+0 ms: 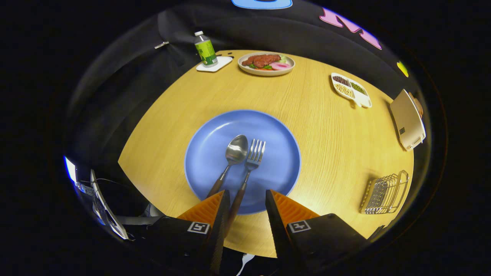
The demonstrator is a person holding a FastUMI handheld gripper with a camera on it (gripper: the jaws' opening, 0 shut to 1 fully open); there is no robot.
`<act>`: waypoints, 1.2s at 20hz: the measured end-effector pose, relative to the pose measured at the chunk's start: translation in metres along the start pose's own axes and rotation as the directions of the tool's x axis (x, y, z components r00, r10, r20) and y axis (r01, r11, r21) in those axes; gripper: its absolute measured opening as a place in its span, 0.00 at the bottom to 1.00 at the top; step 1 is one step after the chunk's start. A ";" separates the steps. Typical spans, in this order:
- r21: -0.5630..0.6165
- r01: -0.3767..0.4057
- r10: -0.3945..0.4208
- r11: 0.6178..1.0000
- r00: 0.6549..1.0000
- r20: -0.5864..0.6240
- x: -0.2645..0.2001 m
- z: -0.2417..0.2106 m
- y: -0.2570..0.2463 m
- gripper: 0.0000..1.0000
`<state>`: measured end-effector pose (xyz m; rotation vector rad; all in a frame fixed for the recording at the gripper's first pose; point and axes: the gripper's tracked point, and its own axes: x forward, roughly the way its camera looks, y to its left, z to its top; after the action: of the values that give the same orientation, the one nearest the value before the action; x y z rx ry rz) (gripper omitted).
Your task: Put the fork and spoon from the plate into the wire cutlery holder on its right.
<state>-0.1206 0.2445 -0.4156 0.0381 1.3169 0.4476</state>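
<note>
A blue plate (276, 138) lies on the wooden table just ahead of my fingers. On it rest a spoon (234, 152) and a fork (253, 155), side by side, heads pointing away, brown handles toward me. My gripper (247, 196) is open above the plate's near rim. The fork's handle runs into the gap beside the left finger (215, 205), untouched by the right finger. The spoon's handle ends just ahead of the left finger. The wire cutlery holder (384, 193) stands to the right of the plate near the table's right edge.
Beyond the plate at the table's far side stand a bottle (205, 50) on a white coaster, a dish of food (266, 63) and a divided snack tray (351, 90). A beige appliance (407, 119) sits at the right edge, beyond the holder.
</note>
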 end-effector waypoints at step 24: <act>0.097 -0.101 0.088 0.990 0.988 0.128 -0.094 0.030 -0.059 0.09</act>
<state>-0.0919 0.1660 -0.3373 0.2126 1.2190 0.4507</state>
